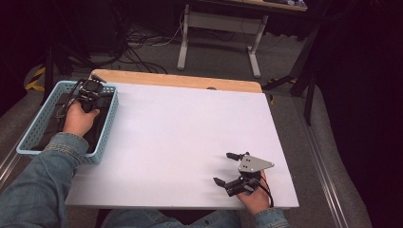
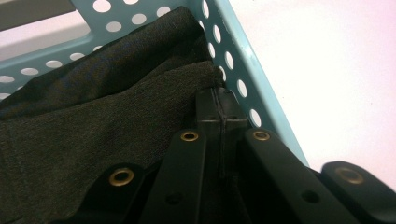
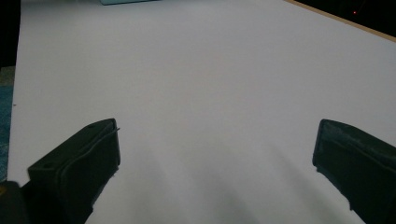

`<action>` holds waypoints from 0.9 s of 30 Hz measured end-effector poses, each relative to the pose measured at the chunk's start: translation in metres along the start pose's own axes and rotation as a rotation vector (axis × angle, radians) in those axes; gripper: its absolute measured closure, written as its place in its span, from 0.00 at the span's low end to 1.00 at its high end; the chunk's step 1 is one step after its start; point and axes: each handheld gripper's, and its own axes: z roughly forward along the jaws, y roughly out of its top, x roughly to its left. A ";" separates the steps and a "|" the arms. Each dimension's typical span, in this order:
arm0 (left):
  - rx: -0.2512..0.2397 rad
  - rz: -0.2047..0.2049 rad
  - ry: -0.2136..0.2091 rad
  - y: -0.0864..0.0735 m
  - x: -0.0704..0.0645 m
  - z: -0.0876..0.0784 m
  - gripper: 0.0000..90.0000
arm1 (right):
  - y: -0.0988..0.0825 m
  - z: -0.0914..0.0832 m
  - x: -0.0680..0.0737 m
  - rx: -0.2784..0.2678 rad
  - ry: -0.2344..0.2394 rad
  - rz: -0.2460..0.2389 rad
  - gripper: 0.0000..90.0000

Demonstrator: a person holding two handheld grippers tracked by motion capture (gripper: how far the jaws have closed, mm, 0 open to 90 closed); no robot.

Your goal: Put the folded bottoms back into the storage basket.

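White bench (image 1: 190, 137) before me: my left claw (image 2: 219, 116) sits inside the blue basket (image 1: 107, 128) at its left edge, jaws clamped on dark cloth (image 2: 93, 116); my right claw (image 1: 229, 168) rests near me, jaws apart.

Open white table top (image 1: 190, 137) ahead of the right gripper (image 1: 227, 167); blue basket wall (image 1: 108, 124) along the left edge.

A white surface (image 1: 190, 137) with a wooden strip along its far edge (image 1: 180, 80) stands on grey carpet. Beyond it, a pale desk frame (image 1: 221, 28) rests on the floor, with dark cables (image 1: 142, 40) tangled to its left.
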 end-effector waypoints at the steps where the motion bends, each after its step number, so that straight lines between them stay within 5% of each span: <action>1: -0.005 0.004 0.003 0.000 -0.001 -0.002 0.99 | 0.000 0.000 0.000 -0.001 0.001 0.000 0.01; 16: -0.117 0.003 -0.058 -0.008 -0.011 -0.039 0.79 | 0.000 0.000 0.000 0.001 -0.004 0.000 0.01; 27: -0.207 0.030 -0.127 -0.019 -0.022 -0.067 0.55 | 0.000 0.000 0.000 -0.001 -0.002 0.000 0.01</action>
